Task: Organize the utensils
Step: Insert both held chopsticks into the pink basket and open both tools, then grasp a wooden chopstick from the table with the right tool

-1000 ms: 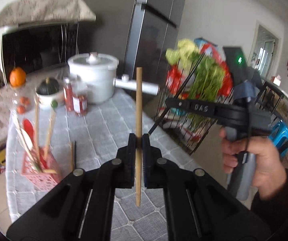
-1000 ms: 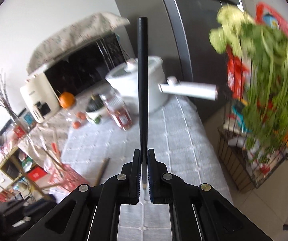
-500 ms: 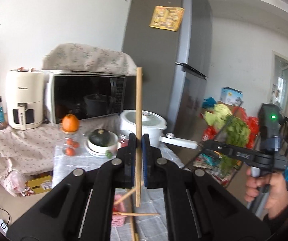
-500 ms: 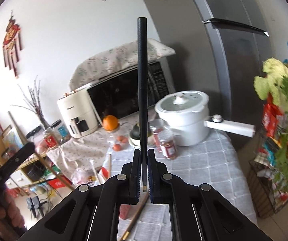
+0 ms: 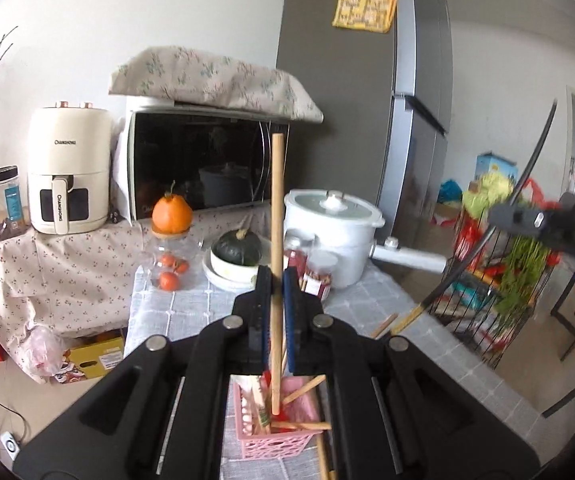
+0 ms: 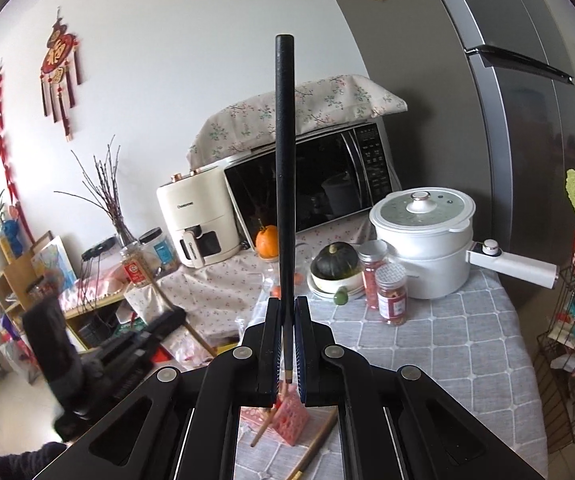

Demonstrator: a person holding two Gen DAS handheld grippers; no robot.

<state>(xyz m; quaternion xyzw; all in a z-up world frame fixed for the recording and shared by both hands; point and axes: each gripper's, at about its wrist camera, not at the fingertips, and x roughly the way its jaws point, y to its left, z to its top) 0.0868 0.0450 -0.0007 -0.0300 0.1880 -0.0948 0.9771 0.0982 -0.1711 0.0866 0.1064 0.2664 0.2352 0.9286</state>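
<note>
My left gripper [image 5: 276, 284] is shut on a light wooden chopstick [image 5: 276, 200] held upright; its lower tip hangs just above the pink basket [image 5: 275, 438], which holds several wooden utensils. My right gripper [image 6: 286, 312] is shut on a black chopstick [image 6: 284, 152], also upright, above the pink basket [image 6: 290, 416]. The right gripper [image 5: 535, 222] with its black chopstick shows blurred at the right of the left wrist view. Loose wooden chopsticks [image 5: 401, 322] lie on the grey checked tablecloth [image 6: 427, 344].
At the table's far end stand a white pot [image 6: 423, 240] with a long handle, two red jars [image 6: 385, 288], a bowl with a green squash [image 6: 333, 266] and an orange [image 5: 172, 212]. Behind are a microwave [image 5: 203, 168], an air fryer [image 5: 69, 168] and a fridge. A wire vegetable rack [image 5: 495, 264] stands right.
Both grippers have drawn back and lowered toward the near end of the table. The pink basket now sits right under both held chopsticks. Both grips are unchanged.
</note>
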